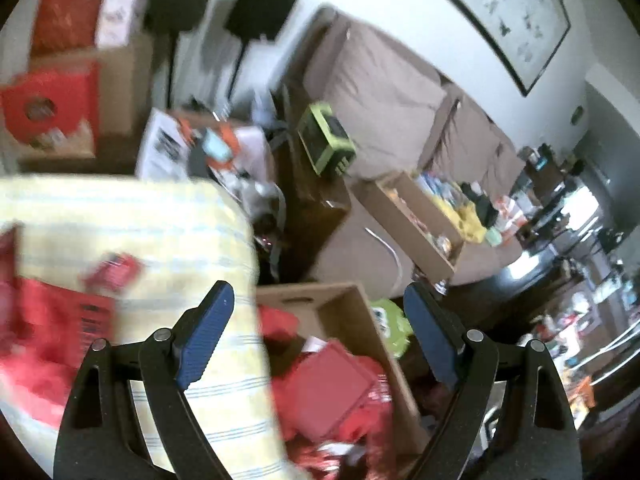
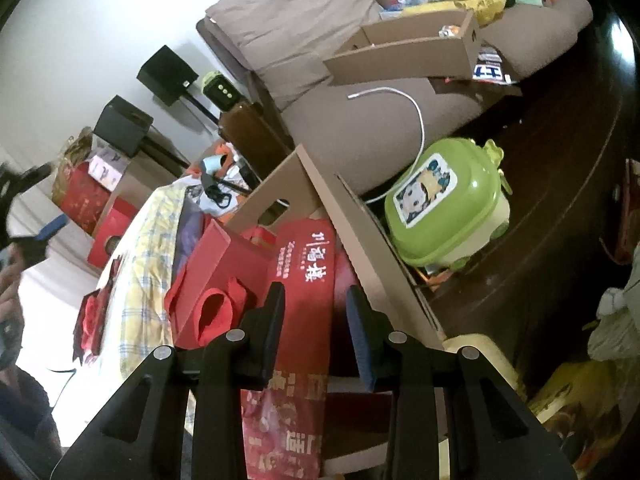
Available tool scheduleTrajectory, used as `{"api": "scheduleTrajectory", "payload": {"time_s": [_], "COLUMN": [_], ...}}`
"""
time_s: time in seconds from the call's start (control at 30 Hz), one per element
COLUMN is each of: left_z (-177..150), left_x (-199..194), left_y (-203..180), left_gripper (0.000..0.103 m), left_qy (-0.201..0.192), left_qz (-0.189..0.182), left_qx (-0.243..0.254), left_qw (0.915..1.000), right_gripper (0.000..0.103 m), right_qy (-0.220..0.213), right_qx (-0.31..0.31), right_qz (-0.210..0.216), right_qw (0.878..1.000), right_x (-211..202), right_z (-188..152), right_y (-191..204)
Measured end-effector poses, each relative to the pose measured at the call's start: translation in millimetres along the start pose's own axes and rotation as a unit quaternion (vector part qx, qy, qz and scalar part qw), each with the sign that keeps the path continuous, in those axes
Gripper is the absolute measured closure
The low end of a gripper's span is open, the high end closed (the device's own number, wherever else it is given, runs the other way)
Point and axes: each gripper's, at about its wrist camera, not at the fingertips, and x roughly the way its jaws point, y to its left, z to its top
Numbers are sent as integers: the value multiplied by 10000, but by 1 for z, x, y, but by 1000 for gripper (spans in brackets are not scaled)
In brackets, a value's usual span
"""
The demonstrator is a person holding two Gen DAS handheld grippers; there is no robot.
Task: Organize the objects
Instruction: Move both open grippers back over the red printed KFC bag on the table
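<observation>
Item: long red paper gift bag printed with white and gold Chinese characters [image 2: 304,292], standing out of the open brown cardboard box [image 2: 372,248] and lying lengthwise between the fingers of the right gripper [image 2: 316,312]; the jaws are partly closed with the bag running through the gap, the black left finger against its edge, though whether the blue pad [image 2: 360,332] on the other side presses it cannot be told. Inside the same box, left of the bag: a flat red card box [image 2: 224,264] with red fabric handles beside it. Against the box's left side: a yellow-and-white checked cloth [image 2: 152,240] draped over a mound, with red paper pieces lying on it. Just right of the box, on the dark floor: a green plastic child's potty with a cartoon sticker on its lid [image 2: 448,208]. Behind the box: a brown fabric sofa [image 2: 304,20] bearing a white cable and a second, shallow cardboard tray [image 2: 404,52] of mixed goods. Left gripper [image 1: 320,312]: held above the box, jaws spread wide, blue pads well apart, nothing between them; its view is blurred, showing the checked cloth beneath the left finger [image 1: 204,340] and red items in the box below.
</observation>
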Motion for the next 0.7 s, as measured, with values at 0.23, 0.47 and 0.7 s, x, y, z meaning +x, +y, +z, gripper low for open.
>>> {"api": "scheduleTrajectory", "payload": {"time_s": [0.23, 0.47, 0.7], "left_z": [16, 0, -30], "left_x": [-85, -134, -136], "left_y": [67, 145, 227], "left_gripper": [17, 17, 19], "left_qy": [-421, -518, -462], "left_qz": [813, 1396, 1245], "left_qx": [268, 380, -501], "left_qw": [9954, 9881, 9899], "right_gripper": [69, 61, 41], "right_qy": [48, 135, -49], "right_qx": [-380, -1351, -2114], "right_qz": [-1, 220, 673], "right_qw": [9993, 9905, 9751], "right_x": [0, -4, -33], "right_z": [-2, -7, -13], "right_y": [22, 91, 164]}}
